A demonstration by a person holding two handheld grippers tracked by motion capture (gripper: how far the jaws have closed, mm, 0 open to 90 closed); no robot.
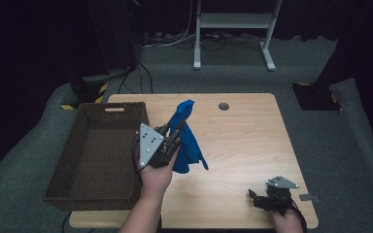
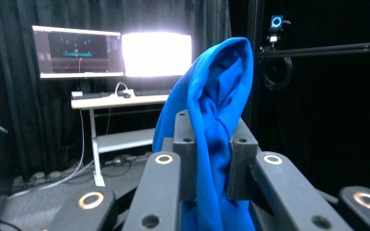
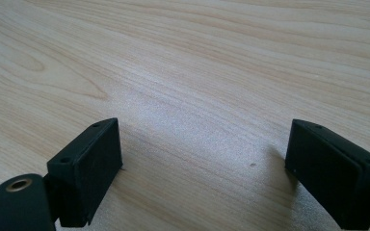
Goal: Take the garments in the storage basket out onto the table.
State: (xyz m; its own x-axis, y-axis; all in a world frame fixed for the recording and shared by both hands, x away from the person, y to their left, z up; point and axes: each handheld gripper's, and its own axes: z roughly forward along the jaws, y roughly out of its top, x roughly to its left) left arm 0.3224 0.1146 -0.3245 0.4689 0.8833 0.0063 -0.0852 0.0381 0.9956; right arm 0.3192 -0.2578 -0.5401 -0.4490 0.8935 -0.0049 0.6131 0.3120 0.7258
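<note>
A blue cloth [image 1: 187, 138] hangs bunched above the wooden table [image 1: 243, 141], near its left side. My left gripper [image 1: 177, 128] is shut on it and lifted off the table, jaws pointing up and away. In the left gripper view the cloth [image 2: 217, 110] rises between the two pads [image 2: 185, 149] and drapes over them. Near the table's front right corner my right gripper [image 1: 256, 198] rests low over the wood. Its jaws stand wide apart in the right gripper view [image 3: 204, 163], with bare tabletop [image 3: 197, 86] between them.
A dark woven basket [image 1: 97, 150] sits against the table's left edge, beside the left hand. A small round grommet [image 1: 224, 106] marks the far middle of the table. A white desk frame [image 1: 233, 29] stands on the floor beyond. Monitors [image 2: 111, 50] glow in the left gripper view.
</note>
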